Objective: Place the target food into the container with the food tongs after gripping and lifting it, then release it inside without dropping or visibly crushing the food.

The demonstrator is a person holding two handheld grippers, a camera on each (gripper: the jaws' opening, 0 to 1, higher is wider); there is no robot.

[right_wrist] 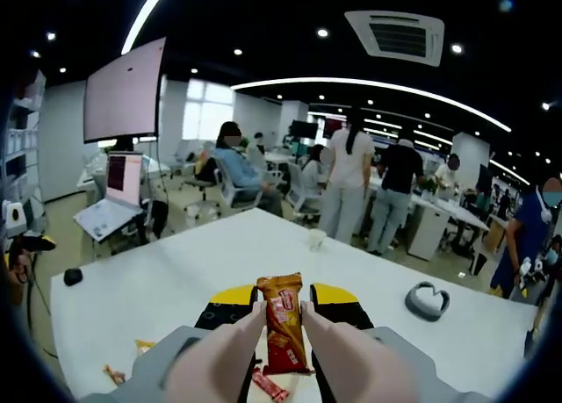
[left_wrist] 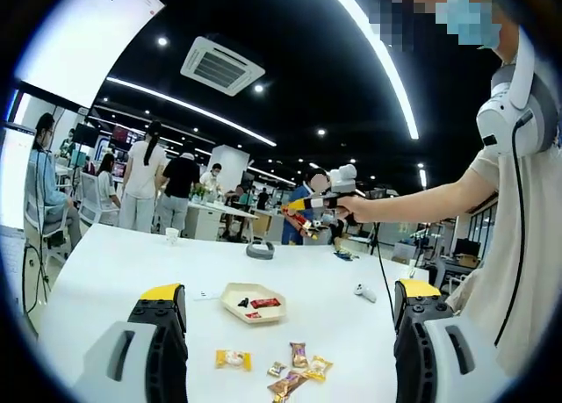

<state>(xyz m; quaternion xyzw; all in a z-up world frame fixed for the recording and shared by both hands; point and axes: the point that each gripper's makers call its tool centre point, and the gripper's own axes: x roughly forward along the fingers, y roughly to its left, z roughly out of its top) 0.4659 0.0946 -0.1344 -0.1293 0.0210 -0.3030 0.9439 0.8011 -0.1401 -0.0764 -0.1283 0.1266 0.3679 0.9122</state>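
A cream tray [left_wrist: 230, 296] on the white table holds a few red and dark wrapped sweets. Several wrapped snacks [left_wrist: 299, 356] lie loose in front of it. My left gripper [left_wrist: 290, 291] stands wide open low over the table, with nothing between its yellow-tipped jaws. A person's hand holds my right gripper [left_wrist: 323, 199] up in the air beyond the tray. In the right gripper view, my right gripper [right_wrist: 283, 296] is shut on beige food tongs [right_wrist: 230, 350]. The tongs pinch an upright orange-red snack packet [right_wrist: 283, 326]. A red wrapper [right_wrist: 269, 386] lies just below it.
A grey ring-shaped object [left_wrist: 259, 249] and a white cup [left_wrist: 172, 235] sit farther back on the table. A white controller [left_wrist: 364, 292] lies at the right, a black mouse [right_wrist: 73, 277] near an edge. Loose snacks [right_wrist: 143, 344] lie left of the tongs. People stand behind.
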